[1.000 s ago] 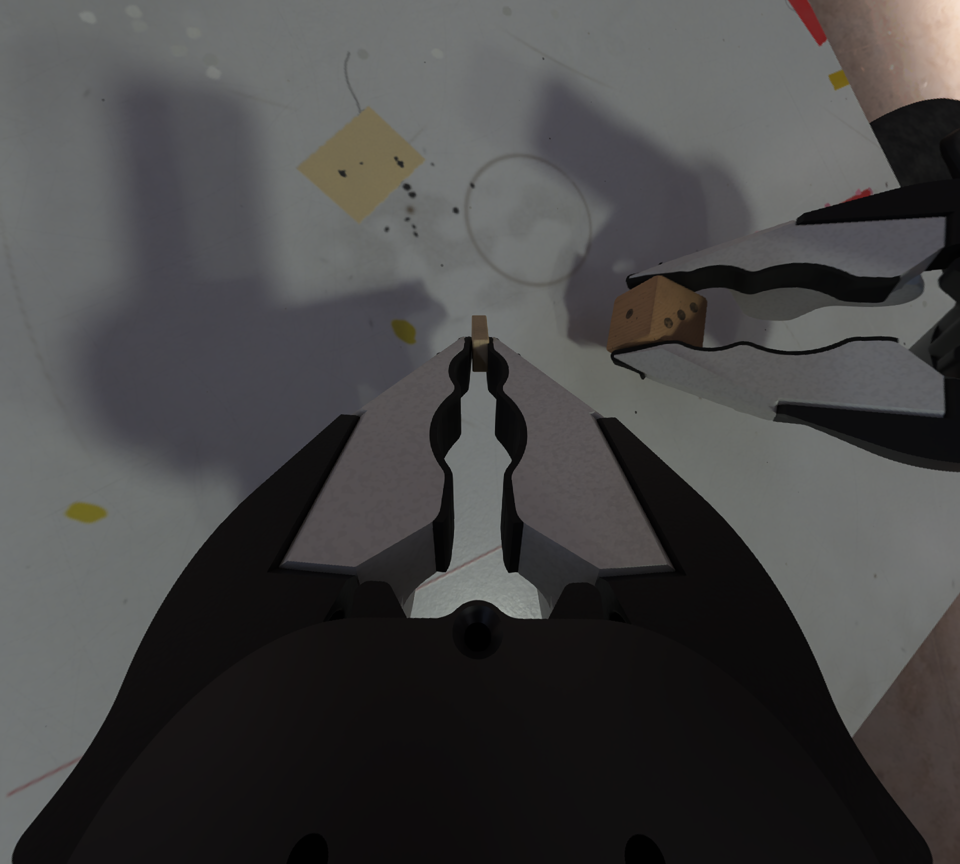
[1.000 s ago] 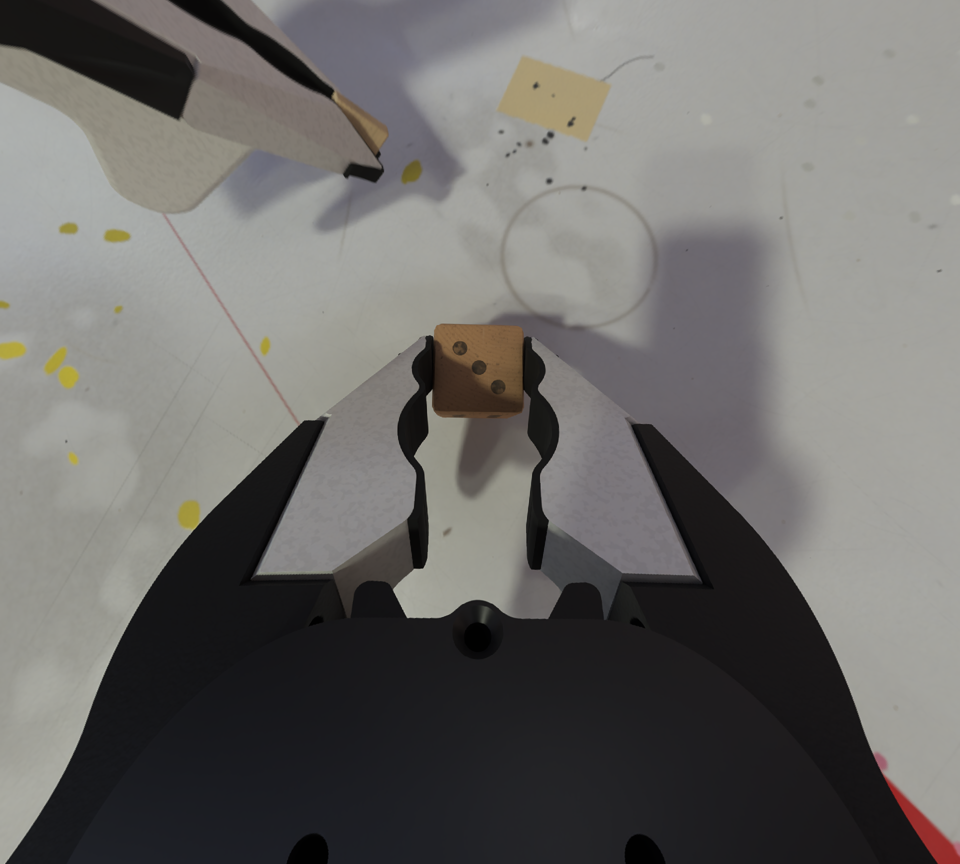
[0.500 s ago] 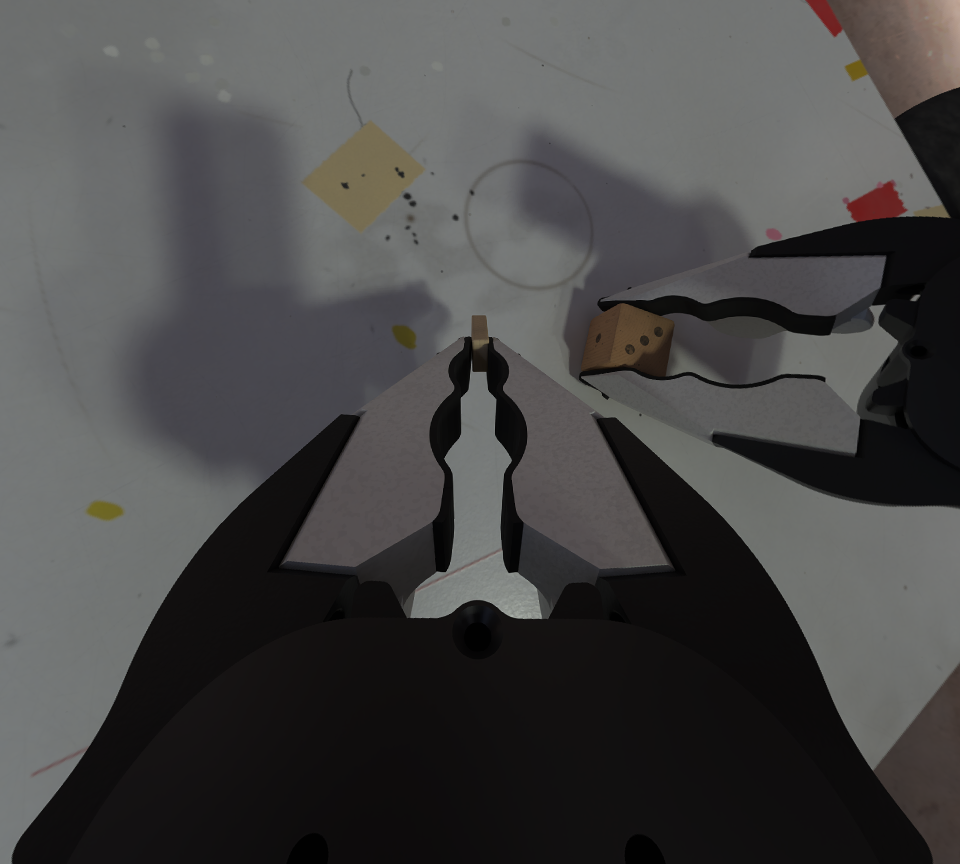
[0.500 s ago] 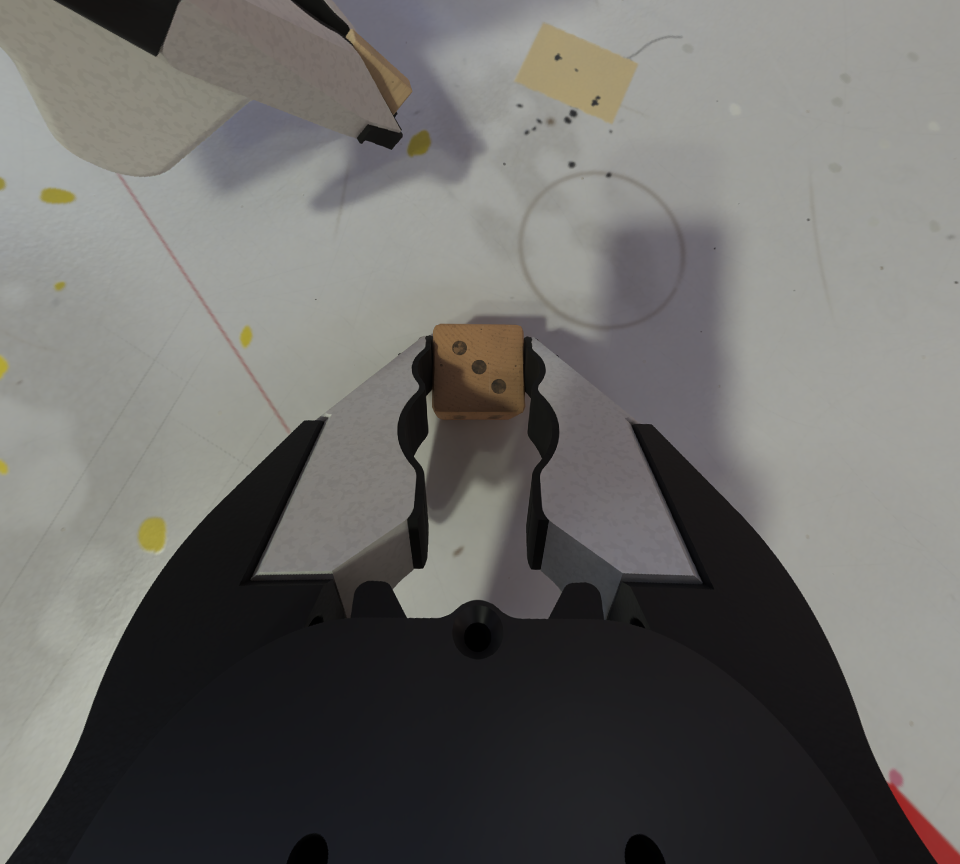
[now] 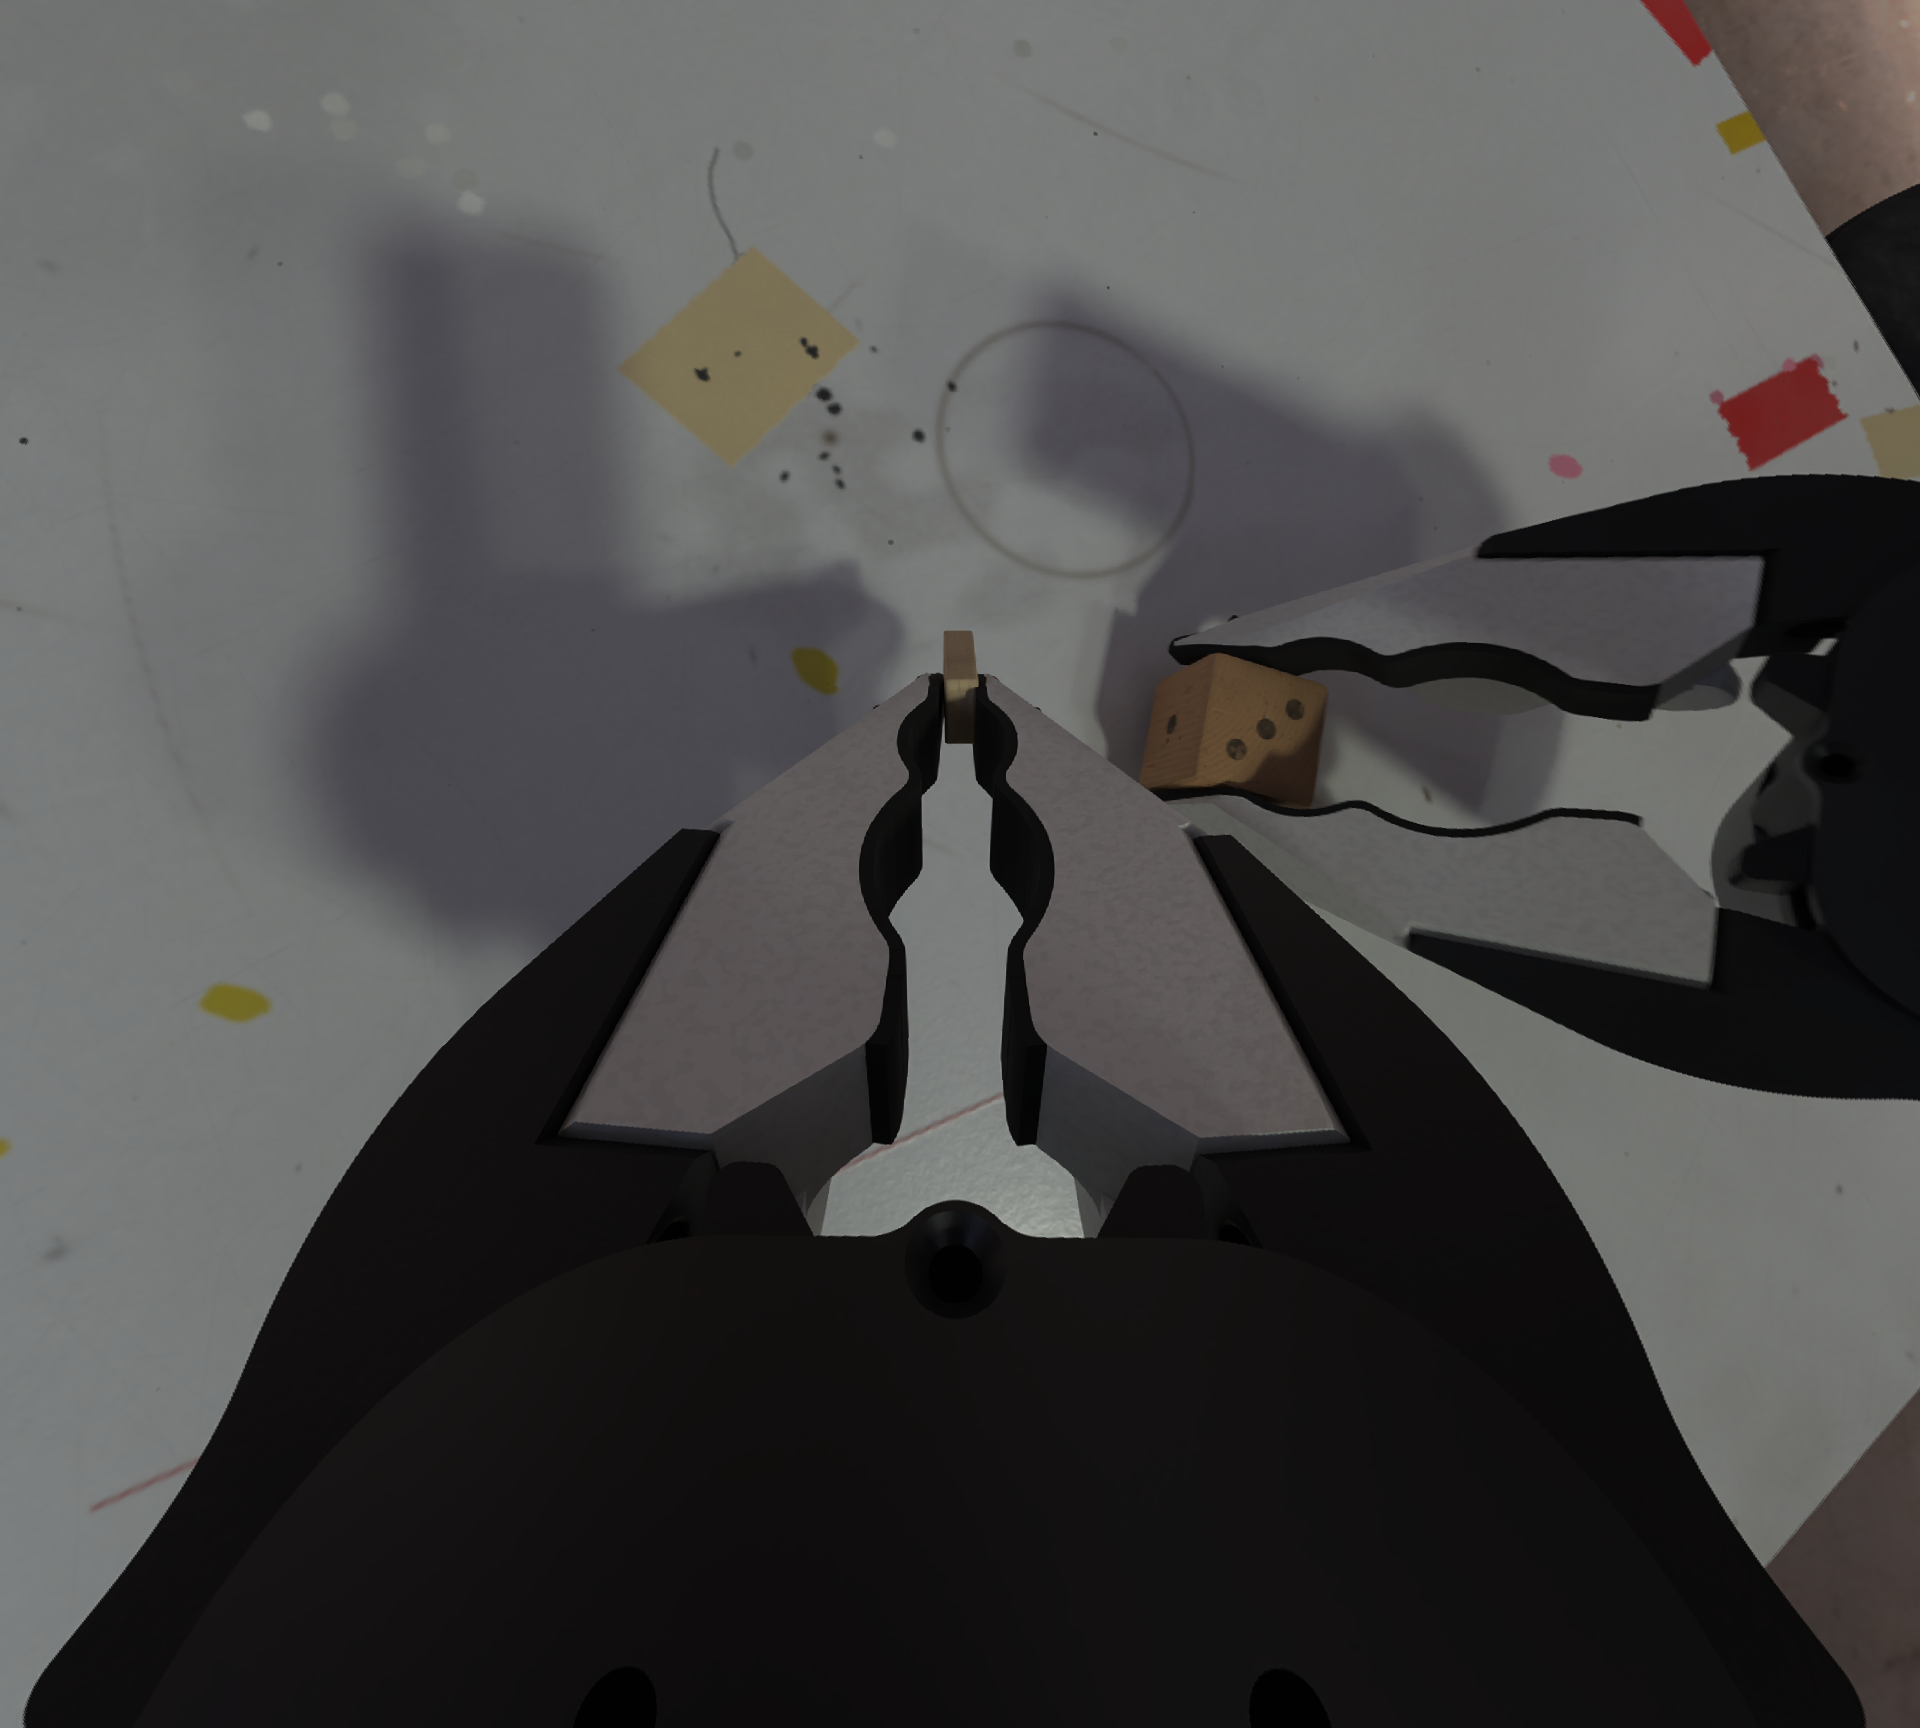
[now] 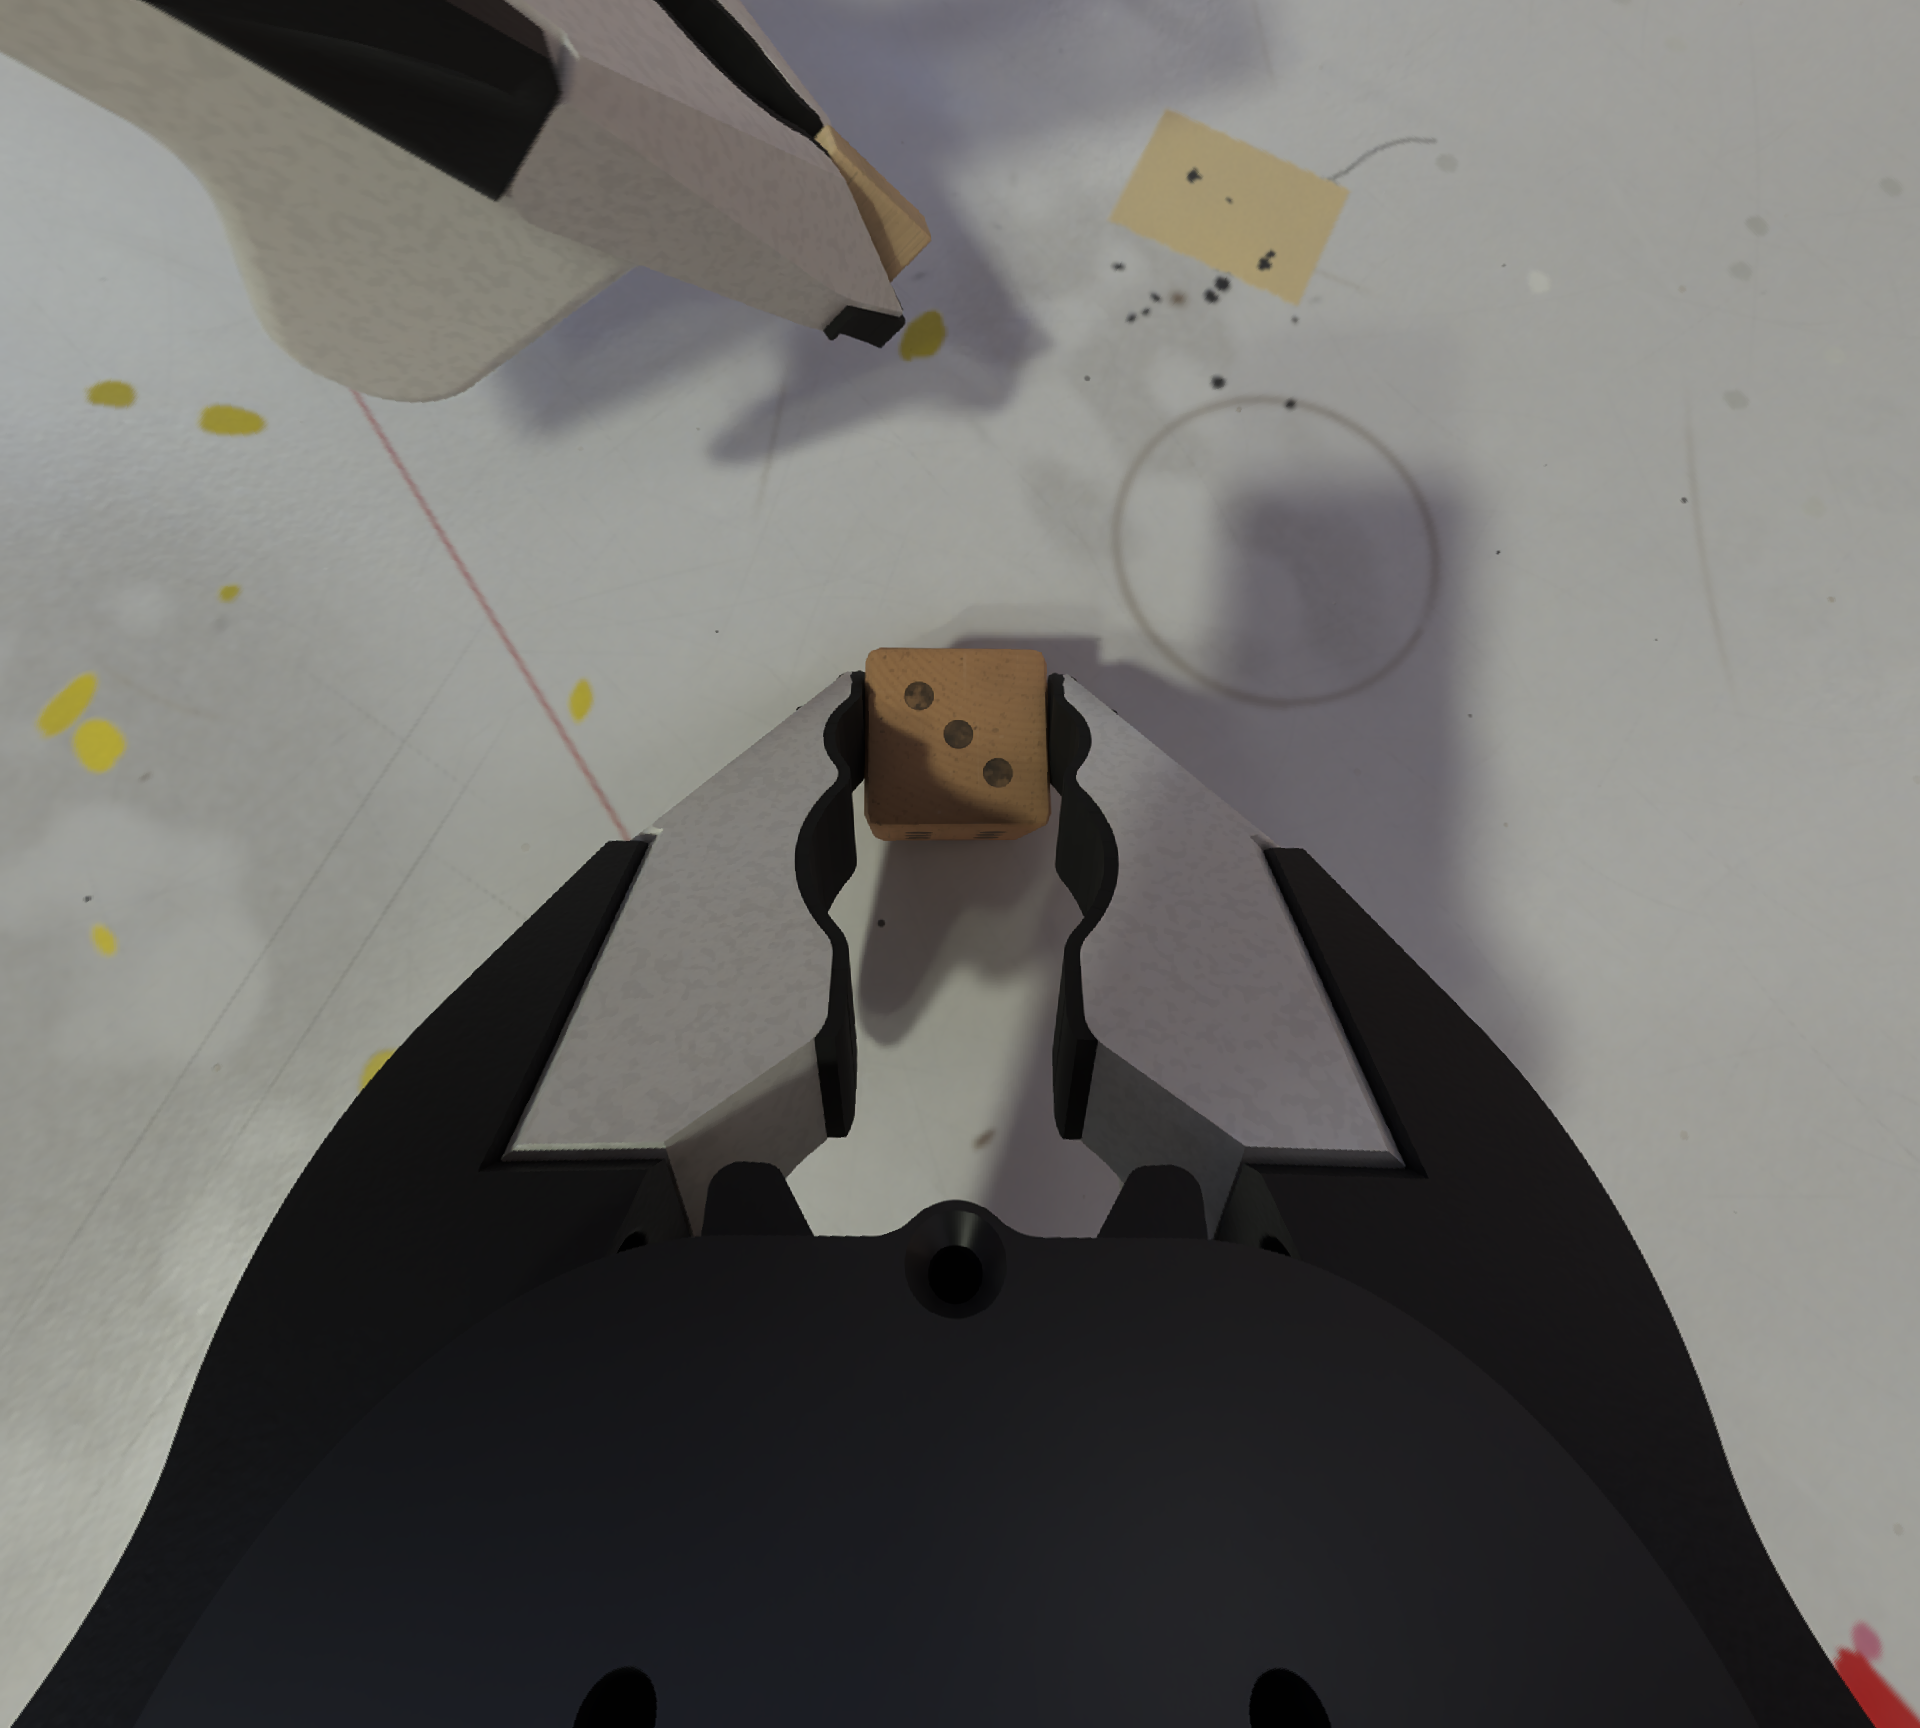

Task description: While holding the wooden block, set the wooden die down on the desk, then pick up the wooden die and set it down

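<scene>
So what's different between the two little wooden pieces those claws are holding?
The wooden die is a chunky cube with dark pips, three on the face toward the camera; the wooden block is a thin plain slab seen edge-on, with no marks. The die fills a wide gap in the right gripper; the block leaves the left gripper nearly closed. The die sits low by the desk; the block seems held higher. Both are pale wood, pinched at the fingertips.

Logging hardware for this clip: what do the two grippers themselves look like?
Both match. The left gripper and right gripper each have a matte black rounded body, two tapering grey textured fingers with wavy black inner pads, and a small round black screw hole at the base. No cables or markings visible.
</scene>
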### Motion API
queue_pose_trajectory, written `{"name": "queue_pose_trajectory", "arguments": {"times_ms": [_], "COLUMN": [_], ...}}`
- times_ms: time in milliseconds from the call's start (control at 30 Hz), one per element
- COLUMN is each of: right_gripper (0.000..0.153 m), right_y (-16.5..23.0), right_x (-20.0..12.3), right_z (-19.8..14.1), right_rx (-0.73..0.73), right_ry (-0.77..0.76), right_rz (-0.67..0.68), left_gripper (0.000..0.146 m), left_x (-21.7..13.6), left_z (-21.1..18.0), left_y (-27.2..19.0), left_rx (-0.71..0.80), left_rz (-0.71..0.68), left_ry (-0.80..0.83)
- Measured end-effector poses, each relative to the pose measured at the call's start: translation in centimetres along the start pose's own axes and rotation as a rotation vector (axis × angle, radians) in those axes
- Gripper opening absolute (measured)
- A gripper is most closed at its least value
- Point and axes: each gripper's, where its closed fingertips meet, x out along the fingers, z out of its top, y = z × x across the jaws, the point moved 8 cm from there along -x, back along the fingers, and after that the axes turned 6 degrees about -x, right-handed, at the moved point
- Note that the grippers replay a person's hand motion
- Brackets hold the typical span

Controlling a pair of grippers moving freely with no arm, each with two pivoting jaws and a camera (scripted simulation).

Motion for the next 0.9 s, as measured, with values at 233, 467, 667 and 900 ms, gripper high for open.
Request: {"name": "queue_pose_trajectory", "arguments": {"times_ms": [233,467,667,900], "right_gripper": [0.034,0.034,0.034,0.034], "right_y": [0.0,-0.9,-1.2,-0.8], "right_x": [0.4,-0.9,-1.0,-0.1], "right_z": [-0.1,-0.2,-0.9,-0.9], "right_rx": [0.003,0.044,0.043,0.037], "right_ry": [0.001,-0.052,-0.025,-0.009], "right_rz": [0.004,0.042,0.063,0.060], "left_gripper": [0.004,0.004,0.004,0.004], "left_x": [0.0,-0.1,0.1,0.1], "left_z": [-0.1,-0.2,-0.1,-0.2], "left_y": [-0.4,-0.3,-0.2,-0.2], "left_rx": [0.032,0.030,0.025,0.024], "left_rz": [0.027,0.032,0.030,0.026], "left_ry": [-0.009,-0.011,-0.007,0.001]}}
